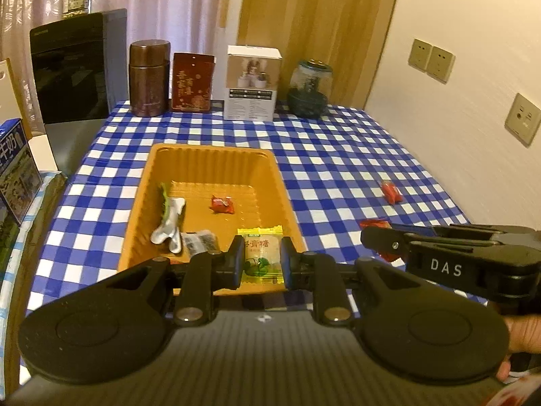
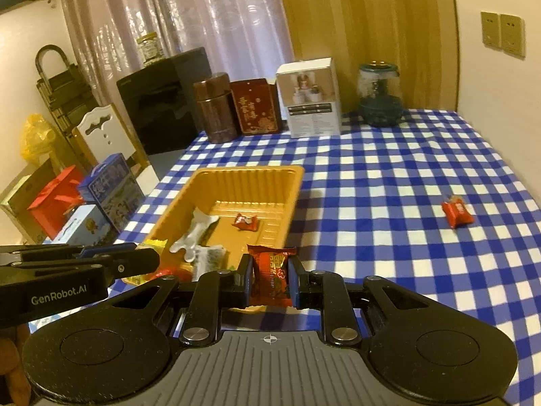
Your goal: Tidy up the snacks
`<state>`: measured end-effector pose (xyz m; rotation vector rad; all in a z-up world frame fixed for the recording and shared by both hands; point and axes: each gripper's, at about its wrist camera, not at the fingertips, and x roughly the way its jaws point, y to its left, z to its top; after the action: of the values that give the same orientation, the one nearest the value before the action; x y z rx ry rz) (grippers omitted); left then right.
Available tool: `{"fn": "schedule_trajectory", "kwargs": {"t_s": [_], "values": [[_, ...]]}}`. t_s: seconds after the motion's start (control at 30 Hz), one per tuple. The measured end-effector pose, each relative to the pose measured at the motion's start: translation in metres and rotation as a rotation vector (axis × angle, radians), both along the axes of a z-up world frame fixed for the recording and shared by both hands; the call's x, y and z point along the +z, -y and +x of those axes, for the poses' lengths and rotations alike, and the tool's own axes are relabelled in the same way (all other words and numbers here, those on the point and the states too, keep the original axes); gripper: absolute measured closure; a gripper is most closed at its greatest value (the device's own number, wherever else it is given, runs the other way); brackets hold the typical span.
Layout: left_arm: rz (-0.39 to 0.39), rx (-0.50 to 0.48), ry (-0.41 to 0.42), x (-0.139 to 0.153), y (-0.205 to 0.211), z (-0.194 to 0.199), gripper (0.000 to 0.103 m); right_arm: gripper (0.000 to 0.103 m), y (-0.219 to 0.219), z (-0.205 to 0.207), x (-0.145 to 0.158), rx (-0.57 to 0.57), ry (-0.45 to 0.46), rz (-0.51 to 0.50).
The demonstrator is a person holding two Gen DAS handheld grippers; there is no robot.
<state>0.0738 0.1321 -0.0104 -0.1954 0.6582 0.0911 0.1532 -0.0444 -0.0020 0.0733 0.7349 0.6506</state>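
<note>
Tablecloth (image 2: 389,182) open – containers (image 2: 309,98) (far edge) block

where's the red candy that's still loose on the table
The loose red candy lies on the checked tablecloth, far to the right of the orange tray in both wrist views, with nothing right beside it.

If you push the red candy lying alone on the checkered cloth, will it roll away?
Probably not: the red candy looks flat and pillow-shaped, so it should slide. Its crinkly wrapper likely bends easily, and it seems light for its size.

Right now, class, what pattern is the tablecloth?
Blue-and-white check tablecloth; clearest in the right wrist view.
</note>
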Motion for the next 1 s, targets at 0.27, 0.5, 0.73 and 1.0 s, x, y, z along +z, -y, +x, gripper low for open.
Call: {"fn": "schedule_trajectory", "kwargs": {"t_s": [0.27, 0.5, 0.73, 1.0], "values": [[0.011, 0.011, -0.011, 0.000, -0.020, 0.012, 0.084, 0.081, -0.026, 0.013, 0.000, 0.027, -0.002, 0.005], [0.012, 0.025, -0.022, -0.004, -0.036, 0.025, 0.084, 0.081, -0.048, 0.027, -0.005, 0.052, -0.009, 0.005], [0.010, 0.023, -0.037, -0.012, -0.050, 0.041, 0.084, 0.081, -0.067, 0.043, -0.011, 0.063, -0.016, -0.001], [0.007, 0.024, -0.053, -0.020, -0.065, 0.059, 0.084, 0.081, -0.080, 0.064, -0.021, 0.060, -0.032, -0.006]]}}
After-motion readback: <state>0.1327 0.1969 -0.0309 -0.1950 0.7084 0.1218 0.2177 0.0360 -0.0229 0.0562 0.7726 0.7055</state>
